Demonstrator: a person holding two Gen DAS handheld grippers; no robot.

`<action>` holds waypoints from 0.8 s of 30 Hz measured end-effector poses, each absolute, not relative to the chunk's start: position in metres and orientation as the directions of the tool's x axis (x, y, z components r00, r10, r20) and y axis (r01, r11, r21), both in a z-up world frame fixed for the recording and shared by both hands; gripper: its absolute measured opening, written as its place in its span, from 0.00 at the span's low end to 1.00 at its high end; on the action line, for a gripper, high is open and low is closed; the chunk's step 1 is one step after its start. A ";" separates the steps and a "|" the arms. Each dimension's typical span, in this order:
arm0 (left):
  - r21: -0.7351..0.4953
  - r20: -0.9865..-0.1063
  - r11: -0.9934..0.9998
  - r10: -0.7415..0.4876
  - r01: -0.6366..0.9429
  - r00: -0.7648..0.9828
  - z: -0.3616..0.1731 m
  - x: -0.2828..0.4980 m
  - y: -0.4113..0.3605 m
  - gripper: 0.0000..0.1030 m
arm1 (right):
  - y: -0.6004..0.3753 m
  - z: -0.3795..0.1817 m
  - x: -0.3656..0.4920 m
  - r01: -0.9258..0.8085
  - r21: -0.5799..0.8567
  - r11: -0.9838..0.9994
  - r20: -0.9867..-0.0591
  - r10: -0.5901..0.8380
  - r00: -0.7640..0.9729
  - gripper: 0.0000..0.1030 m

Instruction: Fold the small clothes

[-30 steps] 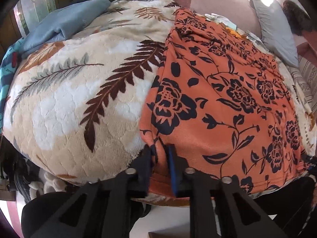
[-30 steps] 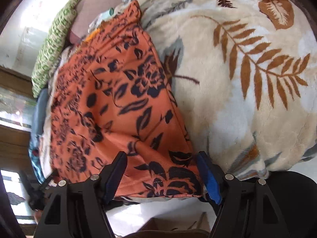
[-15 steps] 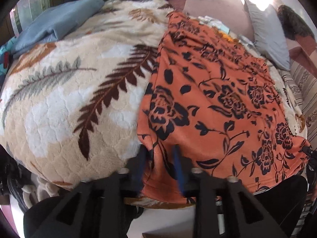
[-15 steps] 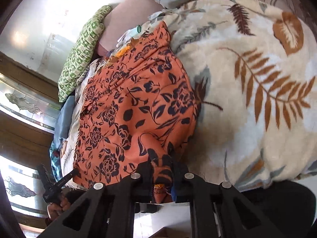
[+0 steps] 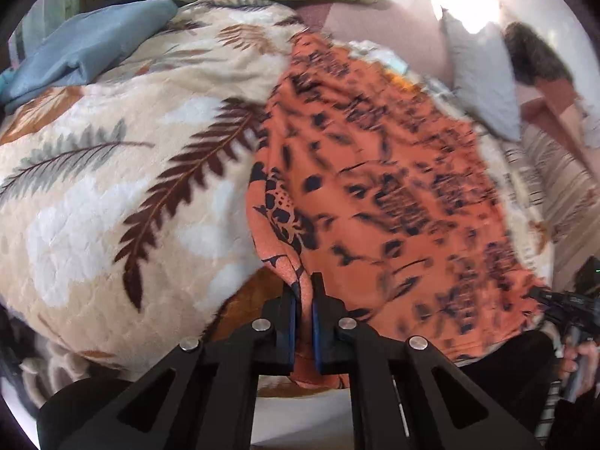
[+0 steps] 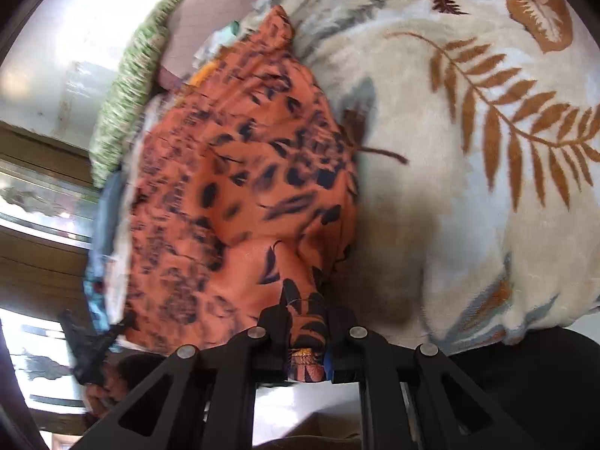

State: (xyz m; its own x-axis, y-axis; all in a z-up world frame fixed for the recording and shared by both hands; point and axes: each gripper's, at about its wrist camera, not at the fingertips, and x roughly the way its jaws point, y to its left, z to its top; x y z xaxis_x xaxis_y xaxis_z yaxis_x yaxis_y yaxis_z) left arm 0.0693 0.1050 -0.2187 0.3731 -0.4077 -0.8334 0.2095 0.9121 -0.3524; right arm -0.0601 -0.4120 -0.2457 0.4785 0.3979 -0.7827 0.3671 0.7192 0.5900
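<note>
Orange floral garment (image 5: 393, 187) lies spread on leaf-print blanket (image 5: 112, 187), near edge lifted: left gripper (image 5: 304, 300) clenched on one near corner, right gripper (image 6: 305, 322) clenched on bunched opposite corner.

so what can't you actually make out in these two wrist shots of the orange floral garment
- Left wrist view: print on the orange floral garment is smeared by motion blur.
- Right wrist view: its gripped hem vanishes between the right gripper fingers.
- Both views: the garment's type and far end, bunched on the cream leaf-print blanket.
- Left gripper: cloth behind its fingers hidden.
</note>
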 end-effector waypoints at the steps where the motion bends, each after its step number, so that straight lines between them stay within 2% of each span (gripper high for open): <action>1: -0.387 -0.813 0.896 -0.444 0.219 0.376 -0.209 0.073 0.107 0.06 | -0.413 -0.240 -0.057 0.352 0.611 0.709 -0.763 0.409 0.500 0.12; 5: -0.508 -0.728 0.828 -0.559 0.235 0.396 -0.166 0.105 0.116 0.06 | -0.429 -0.196 -0.038 0.286 0.708 0.646 -0.659 0.459 0.596 0.12; 10: -0.559 -0.674 0.795 -0.601 0.235 0.429 -0.128 0.180 0.106 0.06 | -0.457 -0.151 0.020 0.239 0.767 0.596 -0.562 0.443 0.698 0.12; 17: -0.527 -0.737 0.832 -0.549 0.174 0.394 -0.135 0.325 0.063 0.06 | -0.495 -0.149 0.150 0.294 0.770 0.566 -0.554 0.365 0.748 0.12; 23: -0.486 -0.798 0.863 -0.503 0.140 0.330 -0.189 0.423 0.022 0.07 | -0.546 -0.202 0.264 0.431 0.729 0.532 -0.630 0.273 0.727 0.12; 24: -0.461 -0.825 0.880 -0.474 0.118 0.307 -0.203 0.435 0.017 0.10 | -0.552 -0.215 0.279 0.444 0.726 0.525 -0.640 0.278 0.717 0.12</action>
